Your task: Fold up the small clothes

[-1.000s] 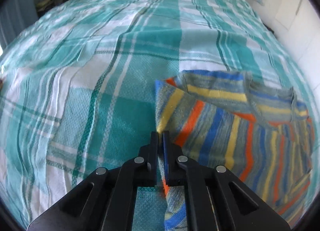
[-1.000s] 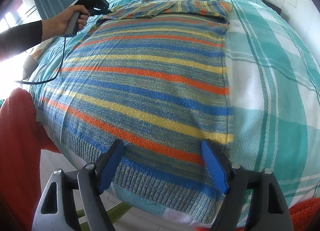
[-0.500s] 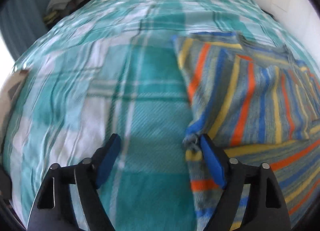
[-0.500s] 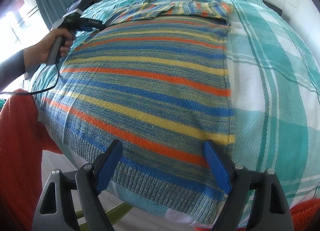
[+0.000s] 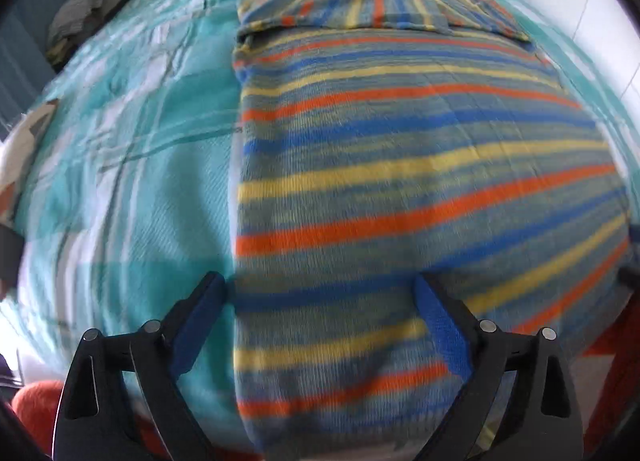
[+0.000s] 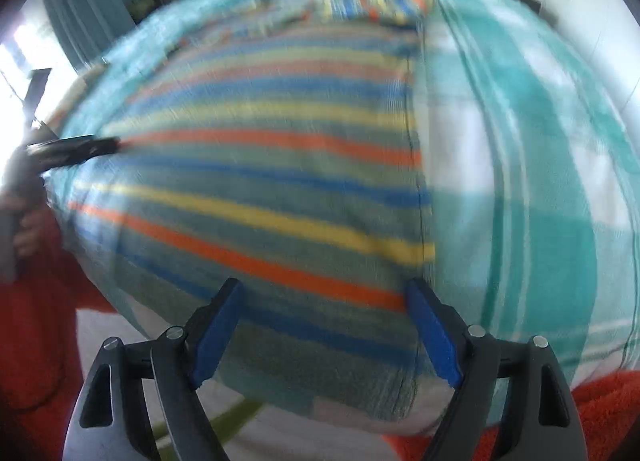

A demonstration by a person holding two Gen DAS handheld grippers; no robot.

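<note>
A striped knit sweater [image 5: 400,181] in grey, blue, yellow and orange lies flat on the bed, its sleeves folded across the far end [image 5: 380,13]. My left gripper [image 5: 320,321] is open and empty, hovering over the sweater's near left edge. My right gripper [image 6: 324,321] is open and empty over the sweater's [image 6: 272,165] near right part, close to the hem. The left gripper [image 6: 76,149] also shows in the right wrist view, at the sweater's left side, held by a hand. Both views are motion-blurred.
The bed carries a teal and white plaid cover [image 5: 120,181] [image 6: 520,181]. An orange-red rug [image 6: 600,413] lies on the floor by the bed's near edge. A white wall [image 5: 592,21] runs along the right. Dark clothes [image 5: 76,25] lie far left.
My left gripper let go of the folded sleeve, opened, and pulled back toward the near end of the sweater. My right gripper stayed open and shifted slightly.
</note>
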